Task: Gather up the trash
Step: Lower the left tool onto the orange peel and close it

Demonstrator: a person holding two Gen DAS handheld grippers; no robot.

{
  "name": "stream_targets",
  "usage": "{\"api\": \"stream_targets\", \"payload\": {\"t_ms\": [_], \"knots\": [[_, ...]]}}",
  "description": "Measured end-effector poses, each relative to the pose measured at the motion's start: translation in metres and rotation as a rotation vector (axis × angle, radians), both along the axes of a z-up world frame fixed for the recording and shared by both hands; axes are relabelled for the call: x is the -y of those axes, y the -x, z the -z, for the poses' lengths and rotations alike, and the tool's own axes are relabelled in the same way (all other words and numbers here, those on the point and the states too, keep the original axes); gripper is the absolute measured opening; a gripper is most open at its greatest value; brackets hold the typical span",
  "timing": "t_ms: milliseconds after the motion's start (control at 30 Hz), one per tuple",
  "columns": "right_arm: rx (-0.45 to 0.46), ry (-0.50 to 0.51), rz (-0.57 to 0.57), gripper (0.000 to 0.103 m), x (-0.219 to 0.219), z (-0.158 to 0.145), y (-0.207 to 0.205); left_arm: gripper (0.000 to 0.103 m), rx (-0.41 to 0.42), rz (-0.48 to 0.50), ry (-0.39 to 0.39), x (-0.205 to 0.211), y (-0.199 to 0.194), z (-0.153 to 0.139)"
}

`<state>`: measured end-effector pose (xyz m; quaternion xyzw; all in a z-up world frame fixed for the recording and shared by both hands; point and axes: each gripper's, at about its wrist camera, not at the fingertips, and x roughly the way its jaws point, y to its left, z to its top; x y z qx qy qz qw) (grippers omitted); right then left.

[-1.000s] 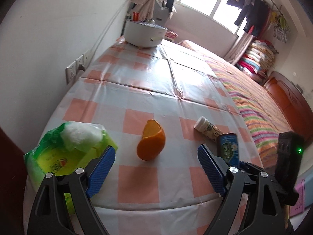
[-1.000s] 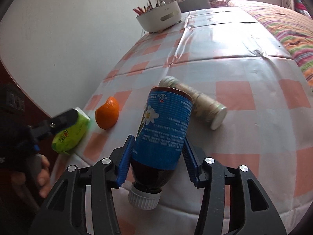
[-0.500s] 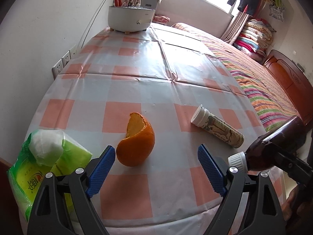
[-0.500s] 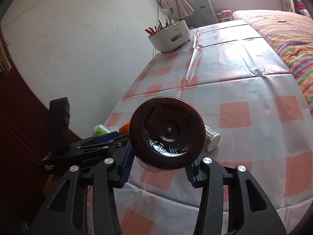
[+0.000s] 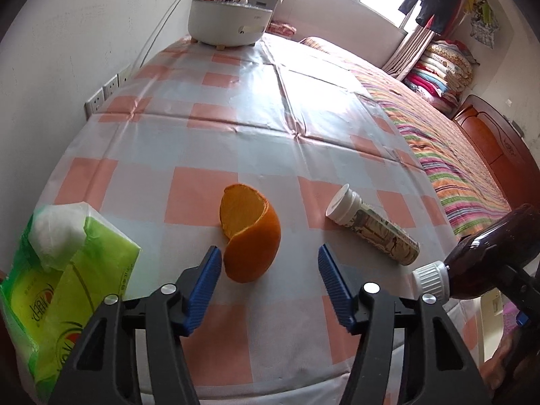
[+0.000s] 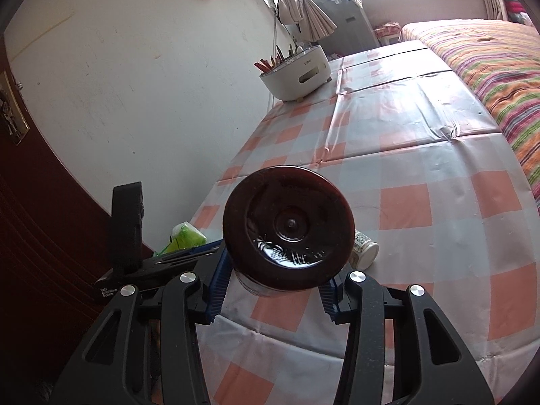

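A hollow orange peel (image 5: 251,236) sits on the checked tablecloth (image 5: 236,108) near the front edge. My left gripper (image 5: 269,253) straddles it, and its jaws are closing; the left pad is almost at the peel, the right pad stands well clear. Held above the table's front right corner, my right gripper (image 6: 273,283) is shut on a dark brown bottle (image 6: 288,226) with a white cap, its base facing the camera. From the left wrist view the brown bottle (image 5: 489,256) hangs cap-down at the right edge.
A capped patterned tube (image 5: 374,229) lies right of the peel. A green tissue pack (image 5: 67,290) rests at the front left corner. A white pot (image 5: 229,27) stands at the table's far end. A striped bed (image 5: 455,155) runs along the right, a wall along the left.
The left gripper came down closer to the peel and its jaws narrowed around it. The right gripper lifted the brown bottle off the table and tipped it base-forward.
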<state>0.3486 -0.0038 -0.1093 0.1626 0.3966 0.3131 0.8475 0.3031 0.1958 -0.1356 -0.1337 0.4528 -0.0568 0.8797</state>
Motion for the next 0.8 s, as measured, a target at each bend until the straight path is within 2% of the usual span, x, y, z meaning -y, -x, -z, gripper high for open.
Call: {"api": "stream_targets", "payload": {"t_ms": [267,733,800], "knots": [[0.004,-0.004,0.001,0.044,0.001,0.0,0.005,0.031,0.01,-0.042,0.017,-0.008,0.0,0.003],[0.021,-0.008,0.007,0.044,0.004,-0.006,0.008,0.02,0.104,-0.06,0.009,-0.004,0.006,-0.008],[0.023,-0.009,0.006,0.044,0.004,-0.007,0.01,0.013,0.114,-0.059,0.012,-0.003,0.008,-0.011]]}}
